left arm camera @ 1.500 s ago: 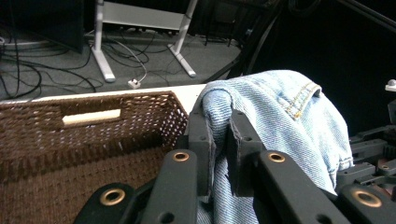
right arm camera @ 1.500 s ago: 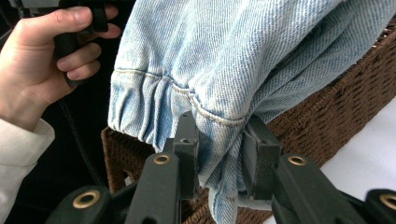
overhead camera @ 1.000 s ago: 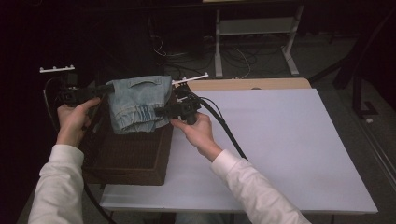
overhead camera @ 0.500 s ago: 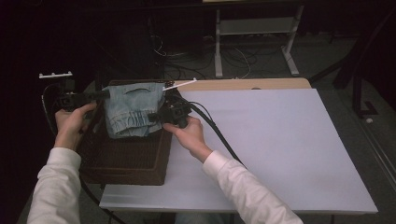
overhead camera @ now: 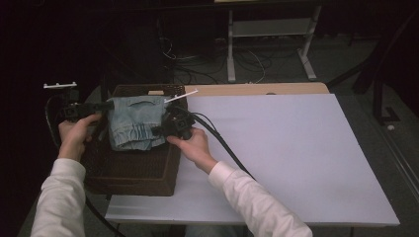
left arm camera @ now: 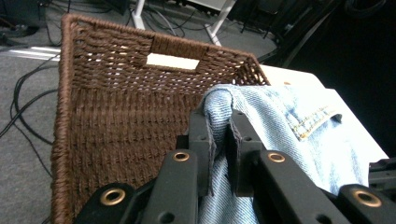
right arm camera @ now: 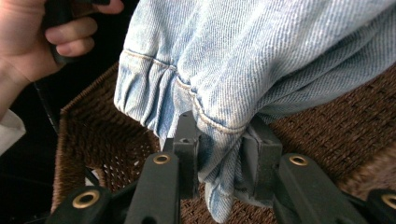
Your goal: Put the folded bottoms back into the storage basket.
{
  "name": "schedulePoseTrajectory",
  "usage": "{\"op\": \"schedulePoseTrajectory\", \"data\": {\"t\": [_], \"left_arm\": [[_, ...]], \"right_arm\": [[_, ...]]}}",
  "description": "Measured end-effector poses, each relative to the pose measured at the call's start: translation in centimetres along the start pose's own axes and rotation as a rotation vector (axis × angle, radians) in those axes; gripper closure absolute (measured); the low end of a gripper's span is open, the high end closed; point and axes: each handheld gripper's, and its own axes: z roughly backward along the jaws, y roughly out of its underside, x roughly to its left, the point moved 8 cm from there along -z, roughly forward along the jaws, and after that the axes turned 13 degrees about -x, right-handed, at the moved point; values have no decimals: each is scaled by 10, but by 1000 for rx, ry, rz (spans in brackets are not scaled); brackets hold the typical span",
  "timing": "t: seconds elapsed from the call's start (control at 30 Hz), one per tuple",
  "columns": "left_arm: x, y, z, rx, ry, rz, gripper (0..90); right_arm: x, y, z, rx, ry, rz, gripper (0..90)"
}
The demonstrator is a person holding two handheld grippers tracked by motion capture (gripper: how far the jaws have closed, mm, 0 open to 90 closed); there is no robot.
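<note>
A folded pair of light blue jeans (overhead camera: 134,123) hangs over the brown wicker basket (overhead camera: 133,170) at the table's left end. My left gripper (overhead camera: 106,105) is shut on the jeans' left edge; in the left gripper view the denim (left arm camera: 289,126) is pinched between its jaws (left arm camera: 220,140), above the basket's woven wall (left arm camera: 116,112). My right gripper (overhead camera: 159,130) is shut on the bunched right edge of the denim (right arm camera: 261,51), just above the basket's floor (right arm camera: 327,126), and its own view shows the jaws (right arm camera: 219,154) around the folds.
A white tabletop (overhead camera: 296,153) stretches right of the basket. A thick black cable (overhead camera: 225,143) trails from my right gripper across it. The person's other hand (right arm camera: 37,37) shows at top left of the right gripper view. Floor cables (overhead camera: 197,54) and a white frame (overhead camera: 269,29) lie beyond the table.
Both hands have come down and moved left, lowering the jeans into the basket. The grips are unchanged.
</note>
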Motion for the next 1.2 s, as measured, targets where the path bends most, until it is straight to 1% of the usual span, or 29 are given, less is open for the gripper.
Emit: {"op": "schedulePoseTrajectory", "data": {"t": [0.17,0.2,0.23,0.5,0.57,0.63,0.67,0.73,0.77,0.8,0.83,0.9,0.97,1.0,1.03,1.1,1.2], "left_arm": [[7,7,-4,18,-18,12,813],[8,8,-5,22,-18,9,813],[9,9,-5,18,-18,13,812],[16,19,-6,39,-22,31,810],[17,20,-6,47,-26,28,805],[18,22,-7,52,-32,11,804],[18,23,-7,55,-37,5,800],[19,25,-8,67,-46,-4,785],[20,26,-9,75,-58,-12,772],[21,27,-9,75,-70,-11,757],[23,28,-9,75,-72,-3,738],[24,29,-9,69,-52,31,687],[23,27,-8,44,-38,35,616],[22,26,-8,30,-24,44,591],[21,26,-7,22,-14,45,561],[21,24,-5,3,-14,45,494],[17,23,-2,-16,-8,43,420]], "right_arm": [[-3,6,-6,19,3,0,689],[-3,7,-7,21,5,1,688],[-3,8,-8,25,5,2,687],[-3,16,-10,45,6,-3,672],[-2,17,-10,49,9,1,656],[-1,17,-10,51,16,8,647],[0,18,-10,55,22,16,637],[1,19,-8,67,39,49,620],[2,19,-8,70,42,59,619],[3,19,-7,75,45,60,615],[3,19,-5,79,45,57,614],[4,16,-1,67,34,51,619],[4,13,3,56,38,56,599],[3,10,6,44,41,60,585],[3,8,9,30,42,66,571],[1,2,15,2,47,77,536],[-3,-6,26,-37,63,97,466]]}}
